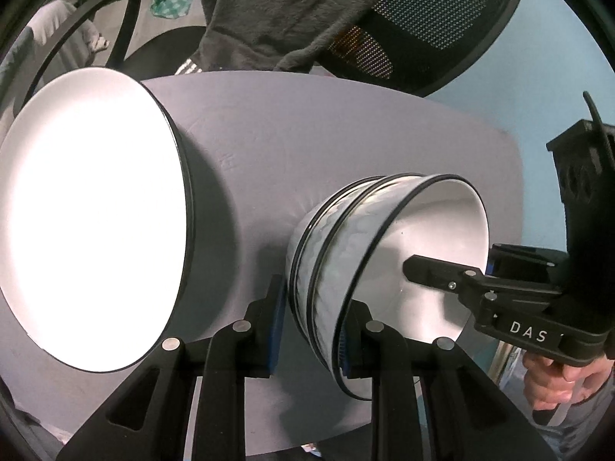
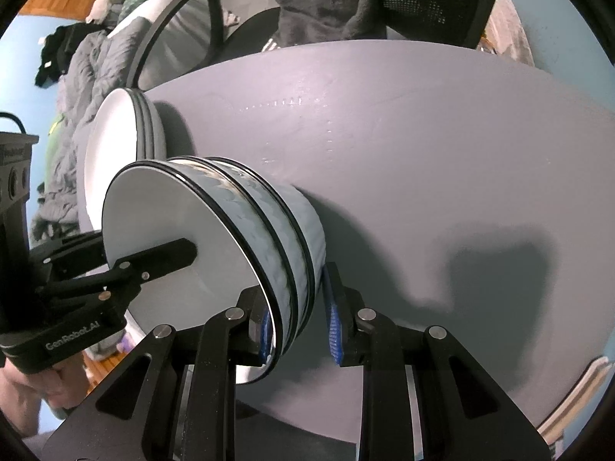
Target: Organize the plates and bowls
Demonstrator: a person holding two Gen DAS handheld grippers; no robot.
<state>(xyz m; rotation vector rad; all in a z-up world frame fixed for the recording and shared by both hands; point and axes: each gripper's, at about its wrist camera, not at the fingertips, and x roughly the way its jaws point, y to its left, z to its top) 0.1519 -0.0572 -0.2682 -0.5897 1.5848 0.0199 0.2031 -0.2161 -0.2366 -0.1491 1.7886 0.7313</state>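
The stack of bowls (image 1: 346,253) stands on the grey desk (image 1: 307,123), three nested, white inside with pale blue patterned walls and black rims. Both tools grip it from opposite sides. The left tool (image 1: 313,330) is clamped on the stack's wall, one blue pad outside and one inside the top bowl. The right tool (image 2: 298,330) straddles the opposite wall; its inner pad lies against the top bowl's inside, while its outer pad appears just clear of the lower bowls, so whether it presses is hard to tell. Each tool shows in the other's view, one finger reaching into the top bowl.

Beside the bowls, towards the desk's edge, sits a stack of white plates (image 2: 127,142) with dark rims, overexposed in the left wrist view. Behind the desk stands a black mesh chair (image 1: 434,19) draped with a grey garment (image 1: 276,11). A hand (image 1: 557,380) holding the right tool is cut off at the frame edge.
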